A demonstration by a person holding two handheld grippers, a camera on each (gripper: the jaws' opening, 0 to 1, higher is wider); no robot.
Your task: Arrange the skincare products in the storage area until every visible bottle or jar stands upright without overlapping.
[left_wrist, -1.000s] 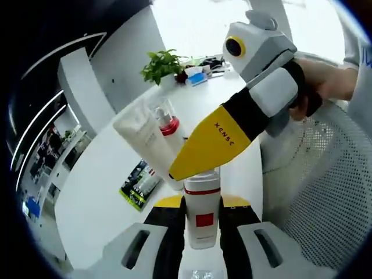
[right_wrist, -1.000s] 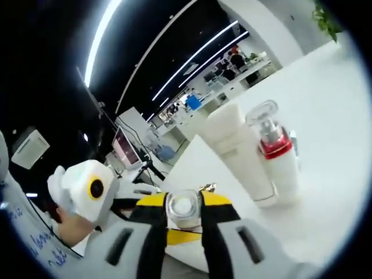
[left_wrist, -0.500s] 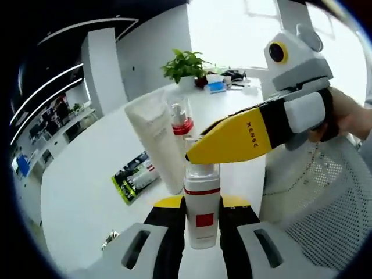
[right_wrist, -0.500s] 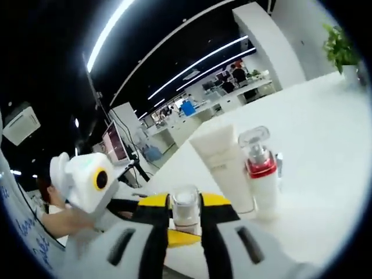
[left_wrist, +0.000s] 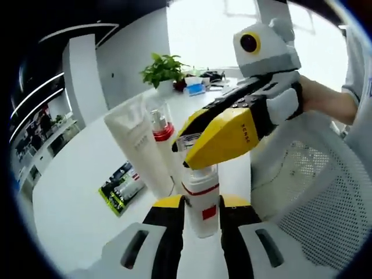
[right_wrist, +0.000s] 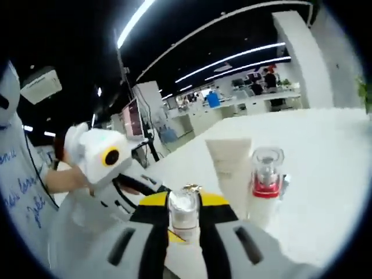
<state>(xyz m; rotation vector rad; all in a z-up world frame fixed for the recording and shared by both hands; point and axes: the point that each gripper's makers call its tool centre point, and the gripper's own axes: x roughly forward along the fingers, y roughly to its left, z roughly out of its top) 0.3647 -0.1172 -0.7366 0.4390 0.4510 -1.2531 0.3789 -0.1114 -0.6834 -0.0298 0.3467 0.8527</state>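
Skincare tube point(left_wrist: 138, 145), white, upright on your bench point(left_wrist: 75, 197); red-collared pump bottle point(left_wrist: 163, 131) touching beside it. Foam bottle point(left_wrist: 201, 200) pinched in your left gripper point(left_wrist: 200, 216), its top clamped by your right gripper point(right_wrist: 183, 216).

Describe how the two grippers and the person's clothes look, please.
The right gripper has yellow tapered jaws with dark lettering, black middle sections and a white-grey body. The left gripper has yellow-tipped black jaws on pale grey mounts. A white sleeve and a white shirt with blue writing are worn.
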